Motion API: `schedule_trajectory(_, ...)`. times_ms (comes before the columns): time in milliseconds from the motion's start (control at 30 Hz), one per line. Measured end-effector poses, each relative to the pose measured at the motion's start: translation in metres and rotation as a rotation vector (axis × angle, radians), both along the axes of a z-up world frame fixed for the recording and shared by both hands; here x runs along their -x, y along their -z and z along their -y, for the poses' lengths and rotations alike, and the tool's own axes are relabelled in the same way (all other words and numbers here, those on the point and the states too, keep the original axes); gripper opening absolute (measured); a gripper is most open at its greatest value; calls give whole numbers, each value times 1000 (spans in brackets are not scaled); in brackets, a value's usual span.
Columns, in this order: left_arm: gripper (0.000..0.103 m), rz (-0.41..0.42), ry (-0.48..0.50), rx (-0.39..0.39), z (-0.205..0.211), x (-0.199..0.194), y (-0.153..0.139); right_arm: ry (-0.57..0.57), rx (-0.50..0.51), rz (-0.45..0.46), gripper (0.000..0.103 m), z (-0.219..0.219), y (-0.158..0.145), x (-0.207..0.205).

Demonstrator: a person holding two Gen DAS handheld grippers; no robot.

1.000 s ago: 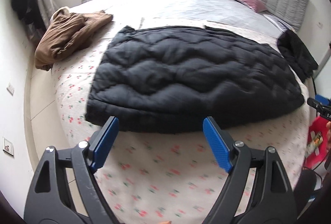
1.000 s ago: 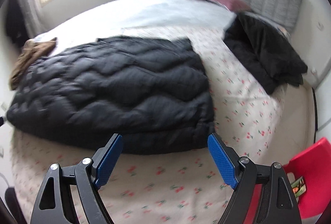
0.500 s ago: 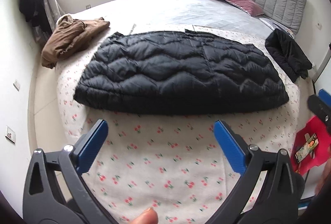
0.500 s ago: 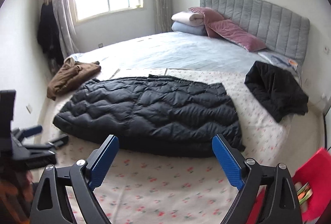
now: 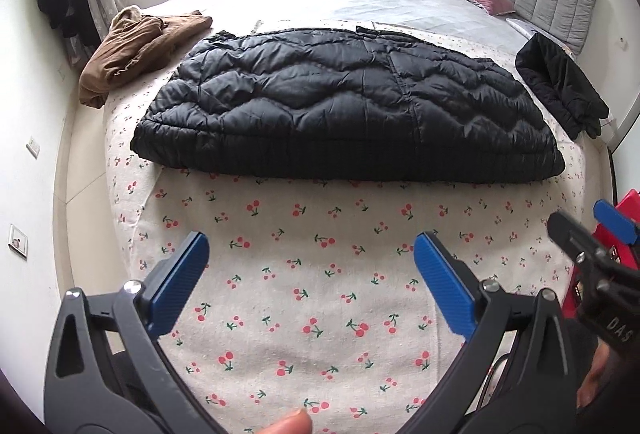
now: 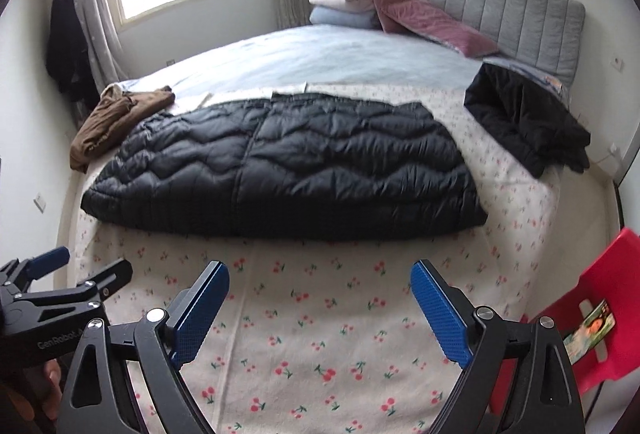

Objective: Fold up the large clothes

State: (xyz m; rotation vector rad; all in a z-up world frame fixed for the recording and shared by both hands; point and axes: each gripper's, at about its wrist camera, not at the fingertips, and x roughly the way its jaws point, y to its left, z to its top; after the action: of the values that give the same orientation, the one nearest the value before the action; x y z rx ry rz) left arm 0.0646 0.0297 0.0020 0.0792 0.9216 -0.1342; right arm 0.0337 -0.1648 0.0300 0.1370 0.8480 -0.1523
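Quilted jacket [image 5: 348,105] lies flat across the cherry-print sheet [image 5: 320,274] on the bed, crumpled garment [image 5: 136,49] at its left end, second jacket [image 5: 560,81] well apart at its right, near the headboard [image 6: 500,1]. Pillows and folded blankets [image 6: 384,5] stacked behind, against the headboard. Both grippers, left [image 5: 308,282] and right [image 6: 320,310], sit before the jacket's near edge over the sheet; chair [image 6: 600,314] off the bed's right side.
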Motion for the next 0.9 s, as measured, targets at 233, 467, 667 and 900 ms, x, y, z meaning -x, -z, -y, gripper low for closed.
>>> schedule_trajectory(233,102,-15,7,-4,2,1,7,1,10,-43,93,-2,15,-3)
schedule_trajectory(467,102,-28,14,-12,7,2,11,-10,-4,-64,93,-4,23,-6)
schedule_trajectory(667,102,-34,20,-14,9,1,13,-7,-13,-76,93,-3,27,-9)
schedule_trajectory(900,102,-37,31,-12,11,2,14,-4,-15,-78,93,-3,27,-9)
